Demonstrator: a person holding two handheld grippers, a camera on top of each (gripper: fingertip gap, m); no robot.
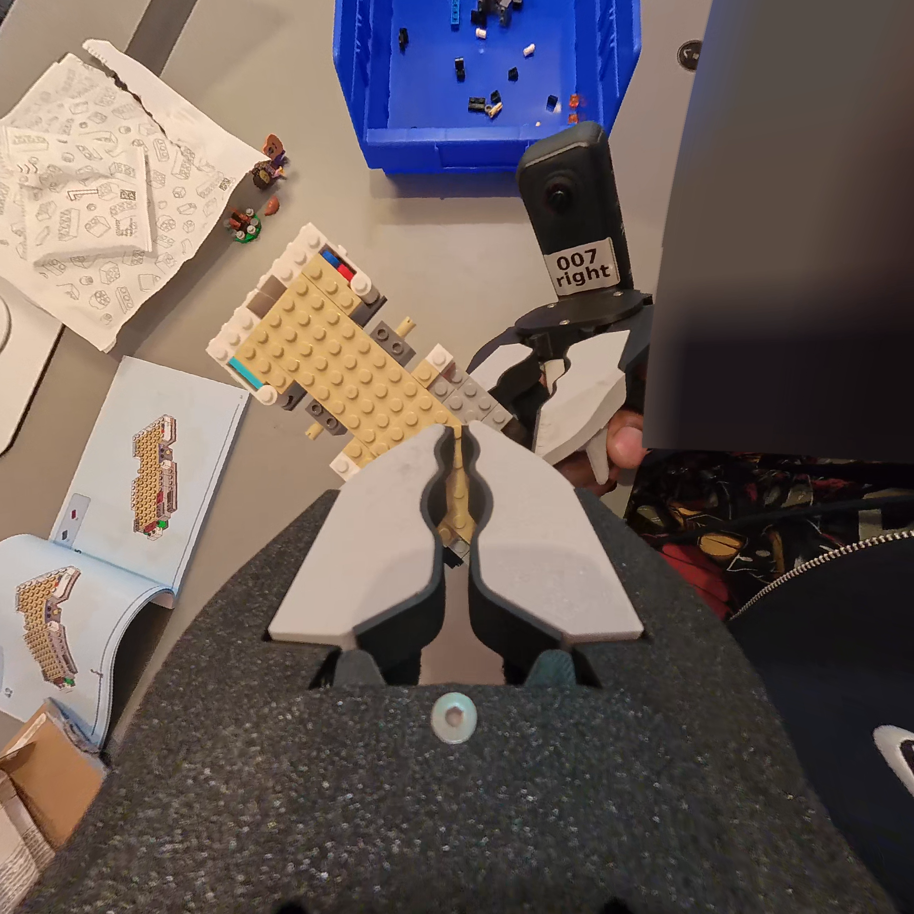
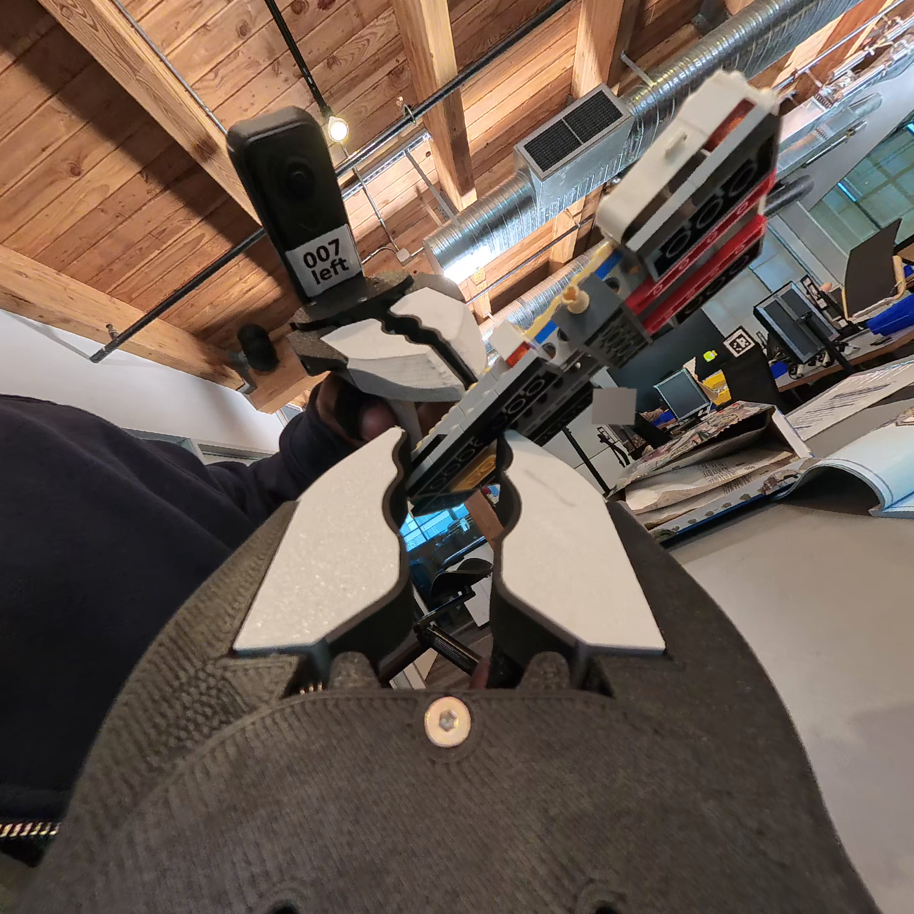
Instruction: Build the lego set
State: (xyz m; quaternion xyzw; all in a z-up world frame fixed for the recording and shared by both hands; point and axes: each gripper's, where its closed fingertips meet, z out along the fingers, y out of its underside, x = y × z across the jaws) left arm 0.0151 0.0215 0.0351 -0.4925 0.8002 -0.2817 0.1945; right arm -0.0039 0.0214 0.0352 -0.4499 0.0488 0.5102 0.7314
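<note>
Both tools grip the tan brick model (image 1: pixel 346 356) above the desk (image 1: pixel 277 114): left tool (image 1: pixel 457 430) pinched narrow on its plate edge, right tool (image 2: pixel 452 460) clamping its thicker end.

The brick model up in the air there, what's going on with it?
A person holds a gripper in each hand, and both are clamped on one brick model lifted above the grey table. The left gripper pinches the thin edge of its tan studded plate. The right gripper grips the grey end from the underside. Below lie an open instruction booklet, a torn paper bag and a blue bin holding small loose pieces.
</note>
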